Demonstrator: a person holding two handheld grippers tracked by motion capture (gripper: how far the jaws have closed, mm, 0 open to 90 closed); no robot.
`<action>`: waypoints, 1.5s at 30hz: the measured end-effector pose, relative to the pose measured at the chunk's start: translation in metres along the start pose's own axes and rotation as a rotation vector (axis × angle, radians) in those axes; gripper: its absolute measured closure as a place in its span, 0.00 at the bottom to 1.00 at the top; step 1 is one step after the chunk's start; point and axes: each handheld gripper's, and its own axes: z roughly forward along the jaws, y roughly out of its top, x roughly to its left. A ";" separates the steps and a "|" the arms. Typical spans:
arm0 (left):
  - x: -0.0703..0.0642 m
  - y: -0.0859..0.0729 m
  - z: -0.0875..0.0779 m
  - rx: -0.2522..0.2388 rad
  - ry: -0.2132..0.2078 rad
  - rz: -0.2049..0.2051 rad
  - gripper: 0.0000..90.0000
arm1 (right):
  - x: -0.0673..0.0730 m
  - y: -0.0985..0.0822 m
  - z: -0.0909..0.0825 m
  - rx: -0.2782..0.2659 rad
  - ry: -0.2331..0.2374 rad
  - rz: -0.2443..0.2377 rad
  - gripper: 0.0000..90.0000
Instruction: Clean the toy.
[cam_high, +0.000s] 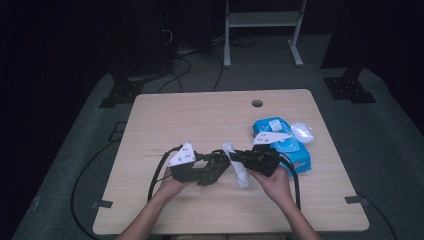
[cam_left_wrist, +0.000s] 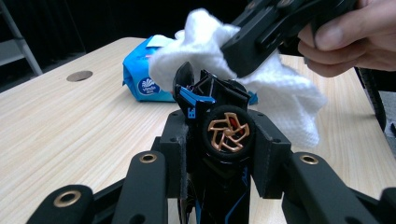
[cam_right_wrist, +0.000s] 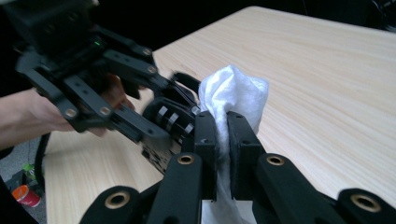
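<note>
At the centre of the high view, my left gripper clamps a black toy car with blue trim and a gold-spoked wheel. My right gripper pinches a crumpled white wipe, pressing it against the car. A blue wipes packet lies right of centre on the light wooden table.

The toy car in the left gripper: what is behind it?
Behind the toy car hangs the white wipe, clamped by the right gripper; farther back lies the blue wipe pack. The wipe hides the pack's right end.
</note>
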 end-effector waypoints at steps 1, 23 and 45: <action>0.000 0.000 0.000 0.000 0.000 0.000 0.69 | 0.002 0.002 0.000 -0.006 0.003 -0.003 0.92; 0.000 0.005 0.017 0.208 -0.047 -0.003 0.69 | -0.008 -0.024 0.009 0.061 -0.002 0.032 0.92; 0.009 0.012 0.046 0.601 -0.073 0.025 0.60 | -0.020 -0.043 0.019 0.104 -0.007 0.084 0.91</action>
